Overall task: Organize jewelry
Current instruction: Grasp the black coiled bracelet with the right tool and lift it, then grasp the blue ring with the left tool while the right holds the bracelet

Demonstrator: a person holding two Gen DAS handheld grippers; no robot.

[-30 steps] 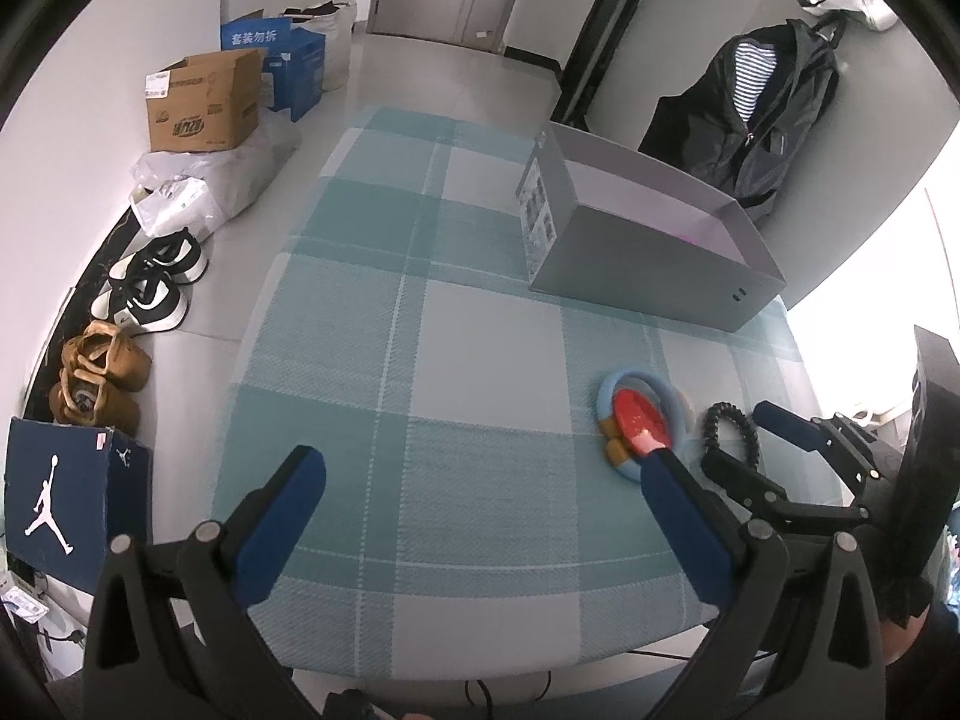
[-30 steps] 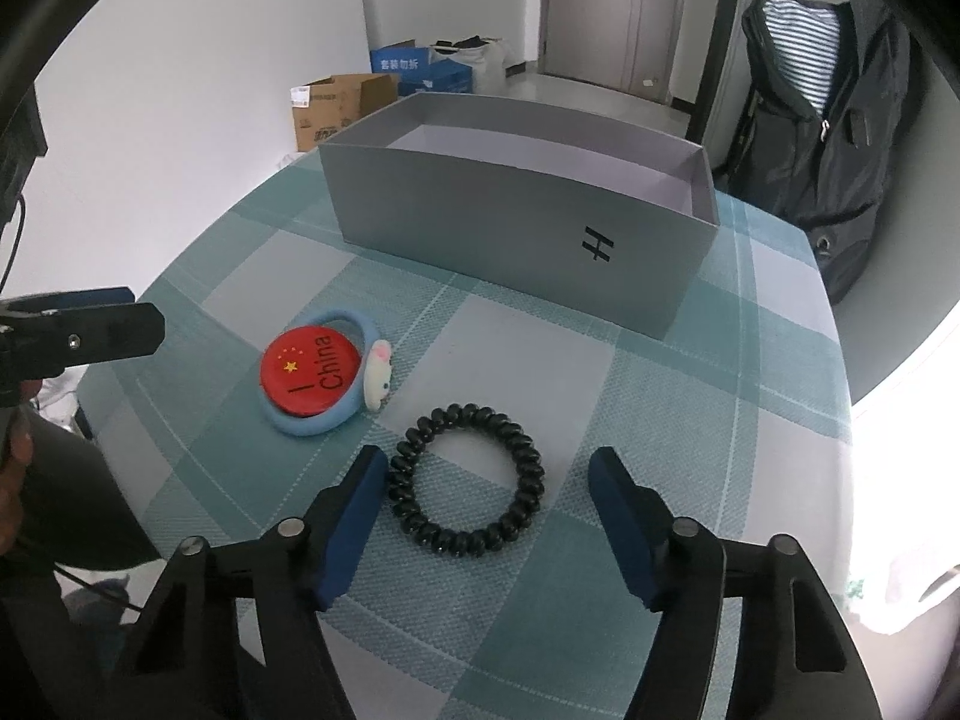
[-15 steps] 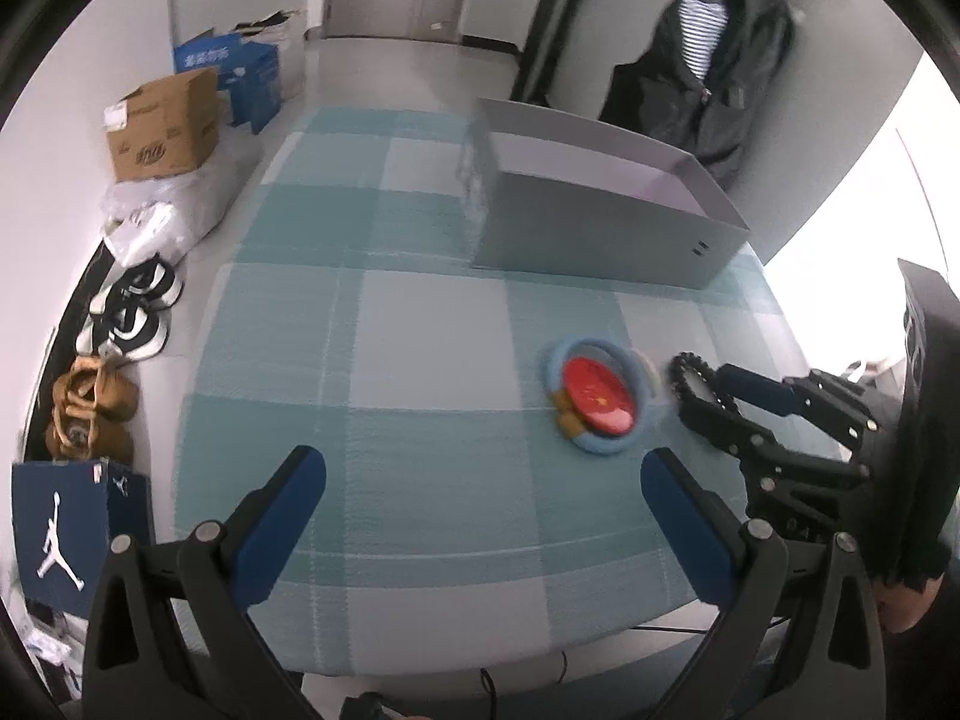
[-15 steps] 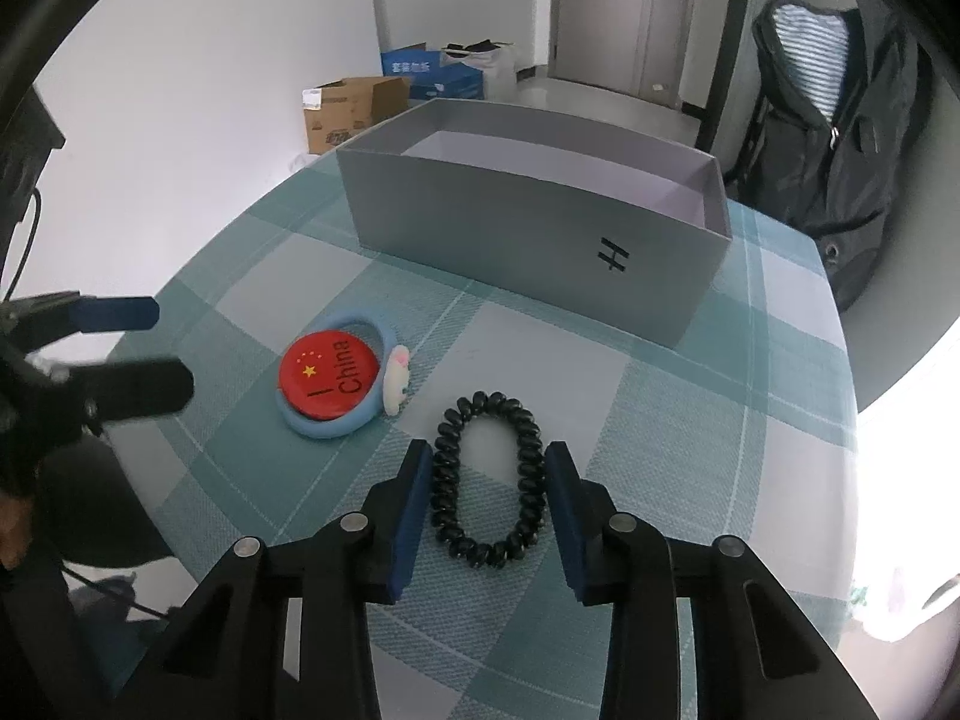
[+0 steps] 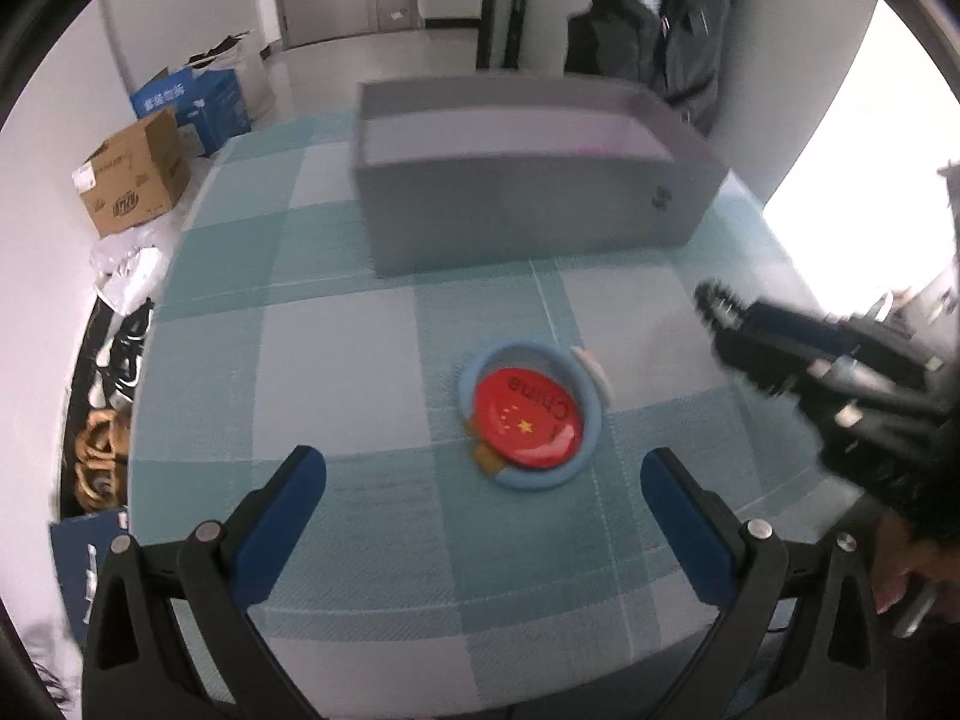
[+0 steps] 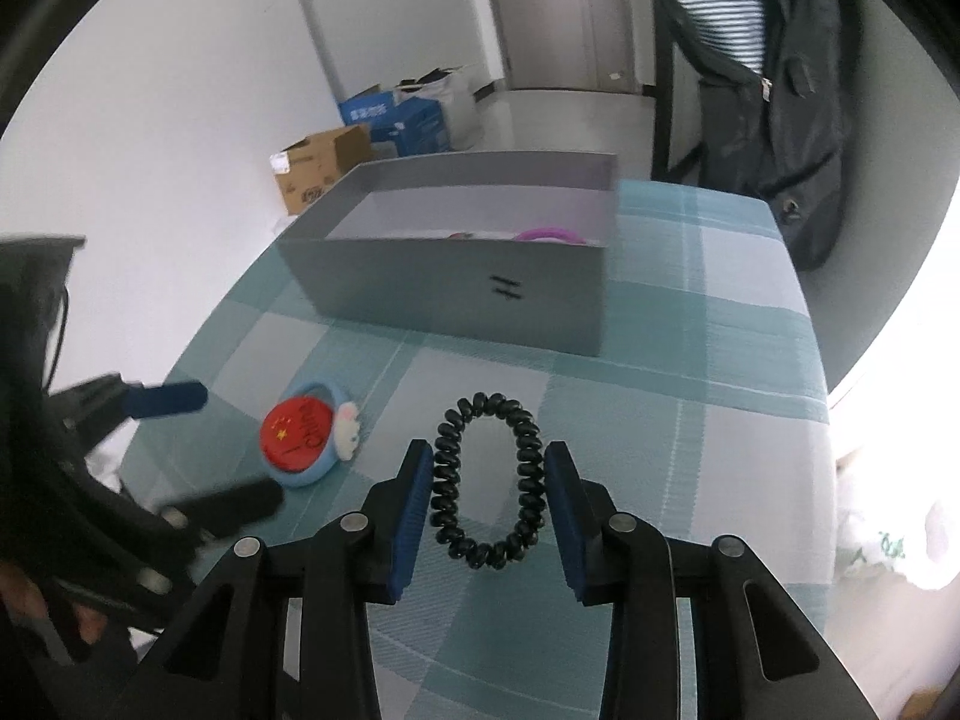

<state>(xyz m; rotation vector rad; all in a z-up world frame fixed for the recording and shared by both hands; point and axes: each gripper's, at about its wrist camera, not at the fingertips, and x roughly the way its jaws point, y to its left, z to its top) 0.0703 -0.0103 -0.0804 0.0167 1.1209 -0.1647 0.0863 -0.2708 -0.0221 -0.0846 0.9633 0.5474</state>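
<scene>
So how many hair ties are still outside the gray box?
2. The black spiral hair tie is pinched in the right claw; the blue one lies on the tablecloth under the red badge. The box may hide others.

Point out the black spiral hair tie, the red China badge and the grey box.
black spiral hair tie (image 6: 487,483): right wrist view, on its left coils.
red China badge (image 5: 527,425): left wrist view, centre of its red face.
grey box (image 6: 456,294): right wrist view, its near outer wall.
</scene>
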